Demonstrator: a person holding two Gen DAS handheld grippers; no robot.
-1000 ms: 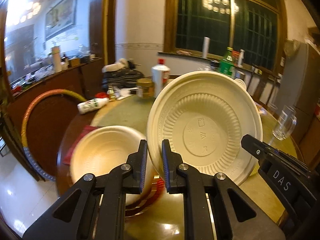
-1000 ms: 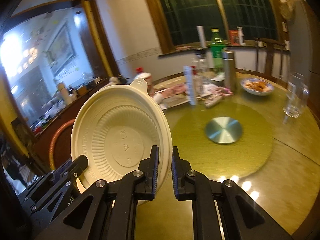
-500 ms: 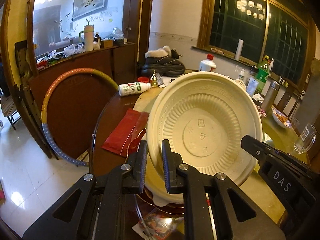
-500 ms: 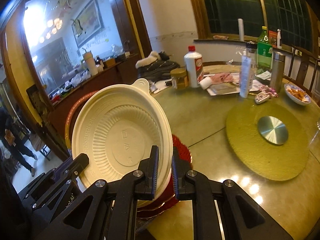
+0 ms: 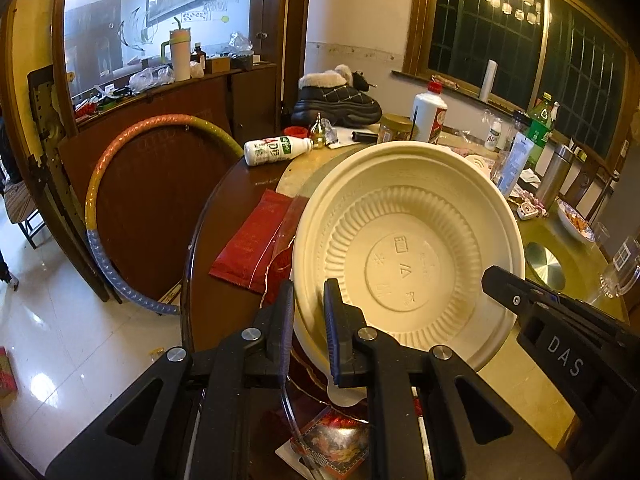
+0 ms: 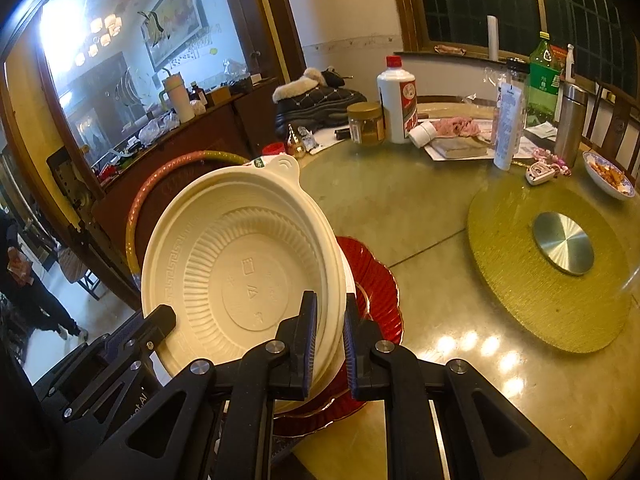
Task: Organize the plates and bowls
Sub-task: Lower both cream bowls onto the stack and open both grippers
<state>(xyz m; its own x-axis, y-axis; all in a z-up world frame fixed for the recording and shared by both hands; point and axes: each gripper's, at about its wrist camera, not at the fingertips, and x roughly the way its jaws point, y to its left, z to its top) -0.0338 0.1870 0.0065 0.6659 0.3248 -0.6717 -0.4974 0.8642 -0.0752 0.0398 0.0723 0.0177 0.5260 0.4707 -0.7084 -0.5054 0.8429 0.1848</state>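
The table [image 6: 420, 240] is round, glossy and slick, with a ribbed yellow turntable [image 6: 552, 276] to the right. At its near left edge lies a scalloped, fluted red plate [image 6: 376, 284], glassy with a thin gold rim.

The cream bowl [image 6: 248, 256] hangs tilted just above that plate, its inside facing both cameras. It is thin moulded pulp or plastic, matte, ribbed round a flat stamped base, with a small tab on the far rim. A paler rim shows beneath it; whether the two touch I cannot tell.

The left gripper [image 5: 306, 332] pinches the bowl's left rim and the right gripper [image 6: 330, 336] its right rim, both clamped tight.

Risks, as I judge them:
- uneven release could tip the light bowl off the near edge
- hard pinching may buckle the rim
- skewed nesting could jam it
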